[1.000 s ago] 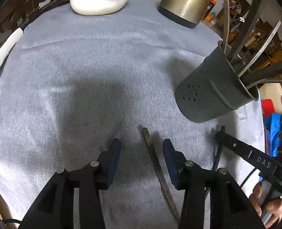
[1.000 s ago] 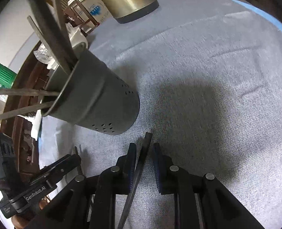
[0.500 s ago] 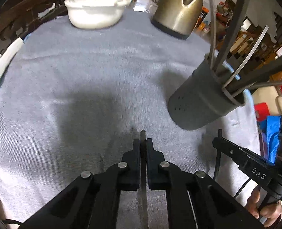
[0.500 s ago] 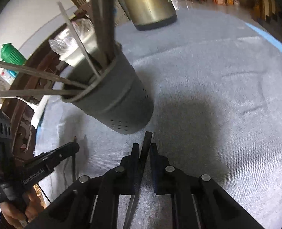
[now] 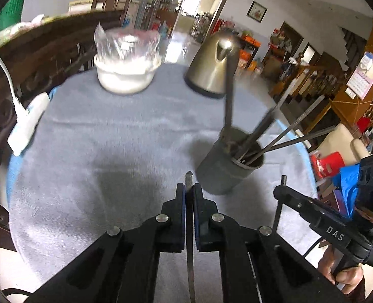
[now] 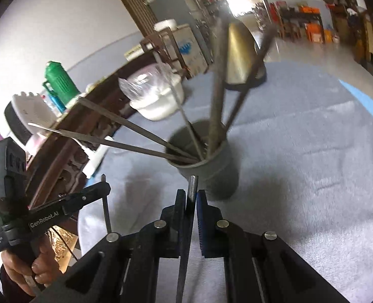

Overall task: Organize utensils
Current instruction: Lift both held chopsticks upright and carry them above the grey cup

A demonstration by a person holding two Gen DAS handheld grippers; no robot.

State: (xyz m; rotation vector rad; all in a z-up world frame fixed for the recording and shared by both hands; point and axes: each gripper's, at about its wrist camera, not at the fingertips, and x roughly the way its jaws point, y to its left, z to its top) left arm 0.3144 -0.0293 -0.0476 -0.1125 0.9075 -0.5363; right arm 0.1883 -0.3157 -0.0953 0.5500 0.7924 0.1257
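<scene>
While my left gripper and right gripper each pinch a utensil, neither is stowed yet.
Holder at centre-right has several; no loose ones show on the cloth.

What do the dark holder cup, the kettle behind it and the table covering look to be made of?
The dark grey cylindrical utensil holder looks like matte painted metal or plastic; its dull, even surface leaves that open. The cone-shaped brass-toned kettle appears to be brushed metal, given its soft highlights, on a black base. The pale grey table covering is fabric, probably terry cloth: nubbly weave, slight wrinkles.
</scene>
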